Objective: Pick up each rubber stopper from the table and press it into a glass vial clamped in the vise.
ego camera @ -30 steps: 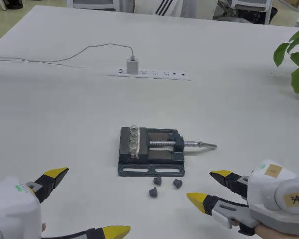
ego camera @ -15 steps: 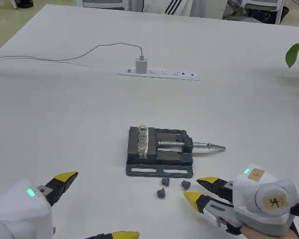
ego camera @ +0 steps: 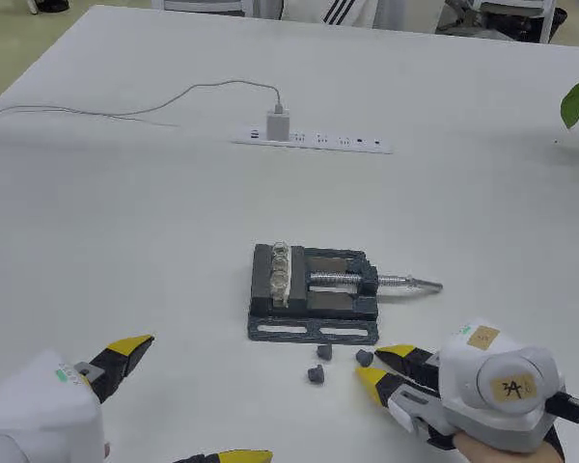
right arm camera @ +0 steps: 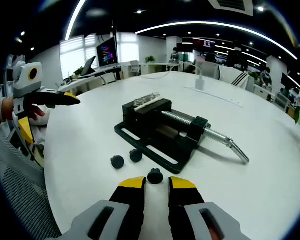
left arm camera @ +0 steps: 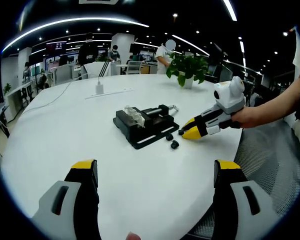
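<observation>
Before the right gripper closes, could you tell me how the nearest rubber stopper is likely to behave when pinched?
The stopper looks small beside the vise, so it is probably very light. Its rounded shape suggests it may roll or skid away if the right gripper nudges it off-centre. Being matte rubber, it should grip well and squash slightly.

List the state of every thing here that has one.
Vise: closed on the vials.
Vials: upright, unstoppered.
Three stoppers: loose on the table.
Left claw: wide open, empty.
Right claw: narrowly open, one stopper at its tips.
Charger: plugged into the power strip.
</observation>
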A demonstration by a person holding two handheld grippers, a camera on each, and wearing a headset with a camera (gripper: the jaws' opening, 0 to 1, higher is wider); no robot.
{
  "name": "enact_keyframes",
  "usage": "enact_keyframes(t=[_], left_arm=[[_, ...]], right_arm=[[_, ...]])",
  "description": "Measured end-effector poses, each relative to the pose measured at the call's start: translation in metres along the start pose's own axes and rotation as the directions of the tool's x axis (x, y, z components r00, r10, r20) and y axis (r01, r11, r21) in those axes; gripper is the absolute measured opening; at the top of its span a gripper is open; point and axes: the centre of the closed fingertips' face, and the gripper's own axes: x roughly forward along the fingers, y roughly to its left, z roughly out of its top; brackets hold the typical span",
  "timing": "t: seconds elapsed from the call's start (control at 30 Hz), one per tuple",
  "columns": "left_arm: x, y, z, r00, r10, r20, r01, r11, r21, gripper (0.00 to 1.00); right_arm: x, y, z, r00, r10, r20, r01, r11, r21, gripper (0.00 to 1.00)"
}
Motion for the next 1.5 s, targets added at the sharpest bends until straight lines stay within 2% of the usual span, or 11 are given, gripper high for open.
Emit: enact_keyframes(t=[0.3, 1.0, 1.27, 1.5], left_arm=[[0.002, -0.003, -0.002, 1.0, -0.006, -0.002, 0.006, 1.0, -0.003, 0.96], [0.002, -0.004, -0.004, 1.0, -0.008, -0.005, 0.008, 1.0, -0.005, 0.95], [0.005, -0.007, -0.003, 0.9997, -0.023, -0.008, 0.023, 1.0, 0.017, 0.94], [0.009, -0.011, 0.001, 0.9988, -0.048, -0.01, 0.048, 0.997, 0.057, 0.92]], right_arm=[[-0.001, 0.0, 0.001, 1.0, -0.006, 0.006, 0.006, 1.0, -0.006, 0.08], [-0.003, -0.001, 0.003, 0.9999, 0.002, 0.011, -0.002, 1.0, -0.024, 0.08], [-0.015, -0.001, 0.007, 0.9996, 0.025, 0.015, -0.024, 0.998, -0.052, 0.08], [-0.033, 0.001, 0.01, 0.9977, 0.067, 0.009, -0.066, 0.995, -0.079, 0.08]])
